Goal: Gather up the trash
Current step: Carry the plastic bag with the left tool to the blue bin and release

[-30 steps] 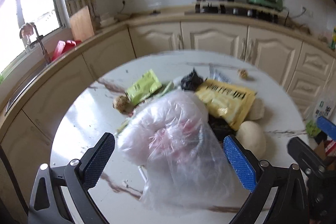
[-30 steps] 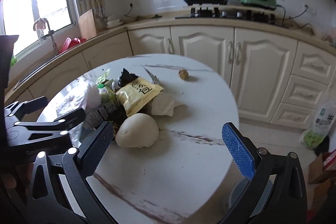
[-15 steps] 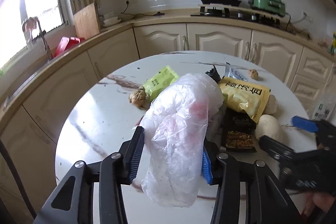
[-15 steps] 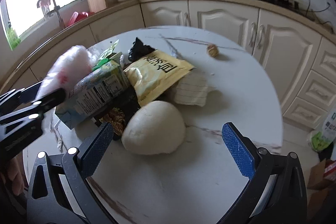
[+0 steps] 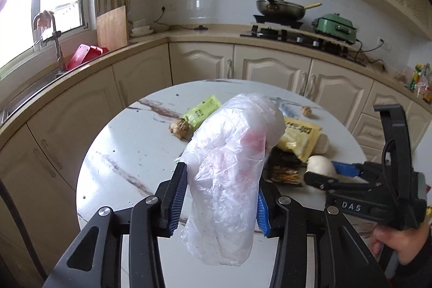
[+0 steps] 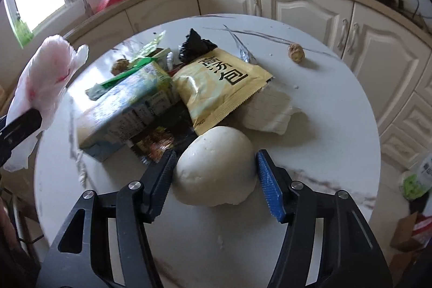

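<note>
My left gripper [image 5: 220, 180] is shut on a crumpled clear plastic bag [image 5: 226, 166] with pink showing inside, held up above the round marble table [image 5: 129, 153]. The right wrist view shows the same bag [image 6: 46, 74] at the far left. My right gripper [image 6: 215, 157] is low over the table with its jaws closing on a white bun [image 6: 216, 169]. Both pads meet the bun's sides. From the left wrist view, the right gripper [image 5: 337, 174] and the bun [image 5: 321, 166] are at the right, with a hand on the handle.
Trash is piled behind the bun: a yellow packet [image 6: 224, 88], a drink carton [image 6: 127, 109], a black bag [image 6: 194, 45], a dark wrapper [image 6: 156, 142] and a folded paper [image 6: 270, 112]. A brown nut [image 6: 297, 52] lies apart. A green packet [image 5: 201, 111] lies further back. Cabinets ring the table.
My left gripper shut on the plastic bag and lifted it off the pile, uncovering the carton. My right gripper came down over the bun and its jaws narrowed from wide open onto it.
</note>
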Motion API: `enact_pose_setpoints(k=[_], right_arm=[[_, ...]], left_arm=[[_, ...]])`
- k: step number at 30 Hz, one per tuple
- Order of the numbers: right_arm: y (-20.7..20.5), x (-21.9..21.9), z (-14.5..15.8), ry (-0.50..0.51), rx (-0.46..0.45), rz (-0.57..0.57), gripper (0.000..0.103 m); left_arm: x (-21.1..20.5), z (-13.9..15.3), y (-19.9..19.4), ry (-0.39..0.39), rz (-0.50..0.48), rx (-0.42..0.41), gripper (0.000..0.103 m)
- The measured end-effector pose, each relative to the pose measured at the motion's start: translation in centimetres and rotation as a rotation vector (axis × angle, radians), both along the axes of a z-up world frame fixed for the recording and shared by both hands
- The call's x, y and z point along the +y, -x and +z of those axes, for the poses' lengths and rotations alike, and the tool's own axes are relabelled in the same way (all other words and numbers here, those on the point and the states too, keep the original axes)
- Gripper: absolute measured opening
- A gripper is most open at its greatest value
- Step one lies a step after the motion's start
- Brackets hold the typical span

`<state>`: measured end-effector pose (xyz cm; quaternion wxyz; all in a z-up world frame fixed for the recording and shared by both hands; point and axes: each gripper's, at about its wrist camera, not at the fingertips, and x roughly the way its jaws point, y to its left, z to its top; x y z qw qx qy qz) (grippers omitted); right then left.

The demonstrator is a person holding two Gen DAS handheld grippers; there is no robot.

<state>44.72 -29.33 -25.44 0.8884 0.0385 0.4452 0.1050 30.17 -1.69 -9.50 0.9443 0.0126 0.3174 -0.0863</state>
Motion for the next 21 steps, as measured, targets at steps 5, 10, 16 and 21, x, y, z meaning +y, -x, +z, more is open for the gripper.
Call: enact_pose_setpoints(k=[5, 10, 16, 21], right_arm=[[3.0, -1.9, 1.1, -0.082, -0.042, -0.006, 0.057], [7.5, -6.1, 3.0, -0.128, -0.103, -0.070, 0.057], [13.9, -14.9, 4.0, -0.060, -0.127, -0.248, 0.057], [15.8, -22.4, -0.1, -0.049, -0.035, -0.372, 0.058]], left_arm=[[-1.8, 1.1, 2.7, 0.000, -0.035, -0.026, 0.041], [-6.2, 2.2, 5.4, -0.015, -0.123, -0.049, 0.041], [-15.5, 1.1, 8.0, -0.020, -0.315, -0.030, 0.041], [-23.0, -2.0, 8.8, -0.006, -0.481, 0.051, 0.041]])
